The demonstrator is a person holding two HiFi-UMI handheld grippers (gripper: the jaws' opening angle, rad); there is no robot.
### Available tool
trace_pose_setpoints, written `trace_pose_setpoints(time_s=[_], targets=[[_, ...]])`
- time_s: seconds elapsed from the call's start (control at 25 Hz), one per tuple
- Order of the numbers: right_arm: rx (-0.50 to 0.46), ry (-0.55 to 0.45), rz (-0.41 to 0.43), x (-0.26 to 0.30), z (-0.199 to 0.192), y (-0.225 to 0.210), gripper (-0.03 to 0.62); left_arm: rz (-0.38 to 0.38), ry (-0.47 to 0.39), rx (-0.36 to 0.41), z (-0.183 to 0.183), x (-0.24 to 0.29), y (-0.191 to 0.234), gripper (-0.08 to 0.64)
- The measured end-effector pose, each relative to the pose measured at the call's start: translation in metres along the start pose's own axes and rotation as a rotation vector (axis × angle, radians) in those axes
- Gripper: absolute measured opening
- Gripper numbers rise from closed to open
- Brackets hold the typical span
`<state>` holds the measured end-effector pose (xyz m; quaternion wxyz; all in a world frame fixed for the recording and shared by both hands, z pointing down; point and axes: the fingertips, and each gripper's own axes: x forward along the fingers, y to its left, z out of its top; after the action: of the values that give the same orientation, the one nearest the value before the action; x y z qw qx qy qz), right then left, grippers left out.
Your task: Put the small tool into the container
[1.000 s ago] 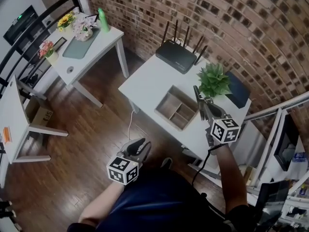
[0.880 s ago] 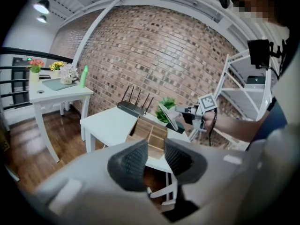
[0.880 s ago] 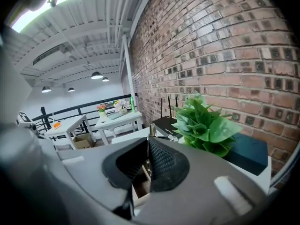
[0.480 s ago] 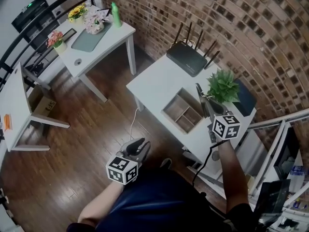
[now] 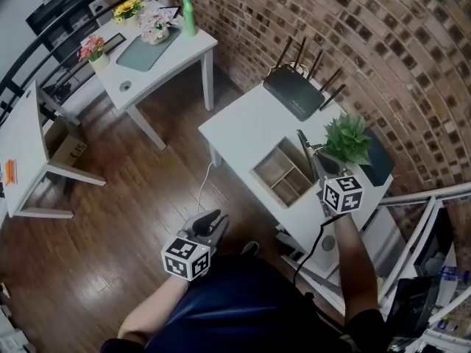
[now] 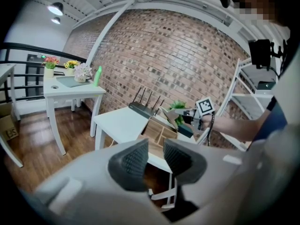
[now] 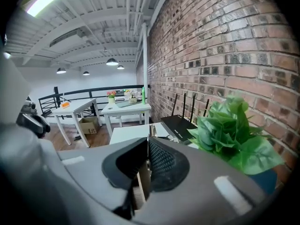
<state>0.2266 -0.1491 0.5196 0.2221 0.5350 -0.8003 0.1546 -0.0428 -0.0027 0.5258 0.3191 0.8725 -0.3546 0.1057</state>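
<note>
The step in hand looks like the carry: the small tool (image 5: 302, 139) is already gripped and held up over the desk (image 5: 245, 127), but it is not yet in the container (image 5: 269, 167). The right gripper (image 5: 314, 163) has its jaws pressed together on the tool. In the right gripper view a thin pale sliver (image 7: 151, 131) pokes out just past the closed pads. From the head view the tool hangs above the far right corner of the wooden container, between it and the potted plant (image 5: 347, 139). It touches neither, as far as I can tell.

The next move, I judge, calls for bringing the tip a little toward the person so it sits squarely over one compartment. Then the gripper sinks until the tool is inside the walls, and only then do the jaws part. The compartments are narrow and the dividers stand close, so a release from high up could leave the tool lying across a divider.

The right forearm reaches forward from the lower right, and the gripper points away from the person and tilts downward toward the desk. The left gripper (image 5: 209, 222) sits low by the person's body, over the wooden floor (well apart from the desk). Its jaws are spread with nothing between them, and in its own view (image 6: 154, 156) it looks across at the container (image 6: 158, 131) and the right gripper (image 6: 185, 113).
</note>
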Motion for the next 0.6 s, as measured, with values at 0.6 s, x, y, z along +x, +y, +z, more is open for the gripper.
trace_pose_setpoints(time_s=[0.6], targets=[[-0.149,0.126,0.054,0.025,-0.032,0.017,0.015,0.025,-0.007,-0.019,-0.003,-0.001,0.003,0.095]])
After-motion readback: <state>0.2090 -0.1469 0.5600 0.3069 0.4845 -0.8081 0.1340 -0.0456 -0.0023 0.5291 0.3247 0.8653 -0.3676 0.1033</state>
